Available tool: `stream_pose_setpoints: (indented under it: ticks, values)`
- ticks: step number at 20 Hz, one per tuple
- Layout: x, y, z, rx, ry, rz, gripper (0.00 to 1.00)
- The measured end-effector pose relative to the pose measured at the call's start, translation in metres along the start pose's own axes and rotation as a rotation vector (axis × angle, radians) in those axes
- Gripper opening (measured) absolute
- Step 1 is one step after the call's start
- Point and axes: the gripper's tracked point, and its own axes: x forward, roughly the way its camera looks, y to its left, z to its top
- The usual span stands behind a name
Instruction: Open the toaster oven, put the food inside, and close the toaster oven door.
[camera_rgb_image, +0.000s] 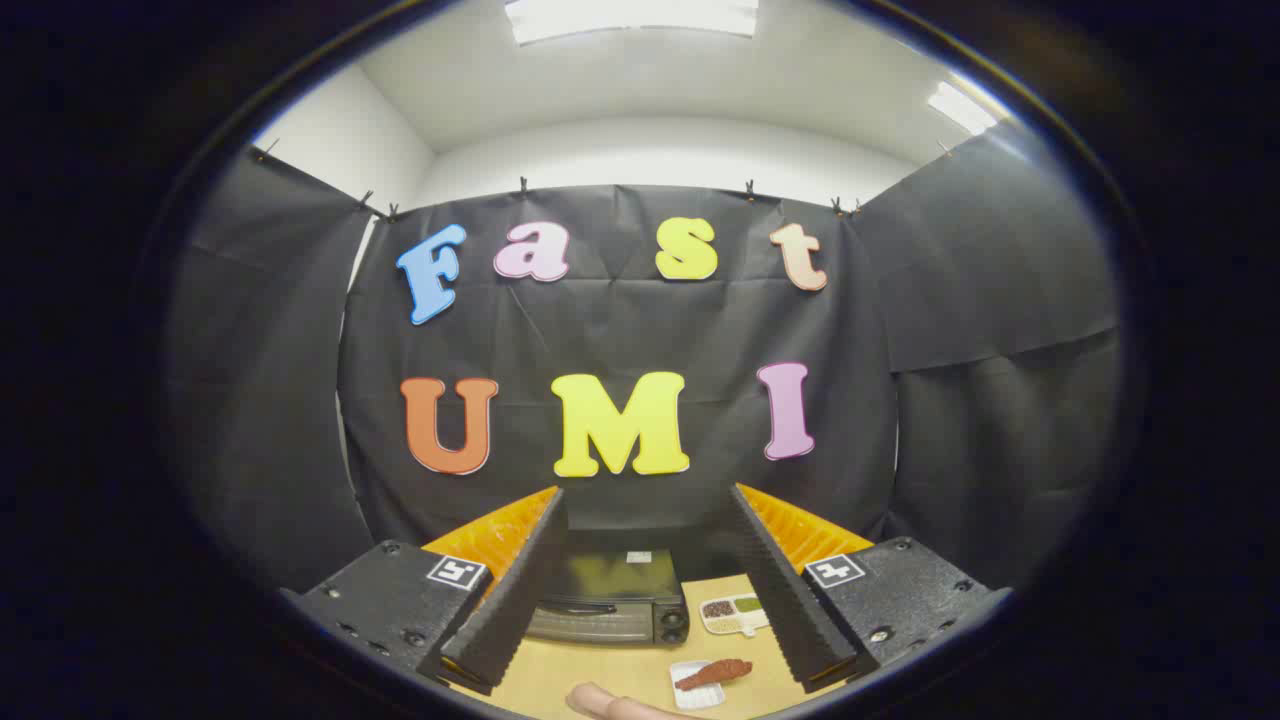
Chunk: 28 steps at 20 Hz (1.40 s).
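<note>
A black toaster oven (610, 595) stands on the wooden table (600, 670), beyond my fingers and between them, its door closed. A brown piece of food (712, 674) lies on a small white plate (697, 693) in front of the oven, nearer my right finger. My gripper (650, 520) is held high above the table and is open, with nothing between its ribbed black fingers (515, 590).
A white divided tray (733, 613) with dark and green fillings sits right of the oven. A person's hand (610, 703) rests on the table's near edge. Black cloth walls close the booth behind and at both sides.
</note>
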Motion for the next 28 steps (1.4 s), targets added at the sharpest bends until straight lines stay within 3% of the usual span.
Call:
stream_pose_setpoints:
  ticks: [12, 17, 20, 28]
  values:
    - [-0.001, 0.01, -0.001, -0.024, -0.037, -0.031, 1.0]
    - [0.026, 0.044, -0.027, -0.024, -0.009, 0.021, 1.0]
    - [0.06, 0.057, -0.063, -0.049, 0.024, 0.023, 1.0]
    - [0.177, 0.101, -0.24, -0.101, 0.305, 0.067, 1.0]
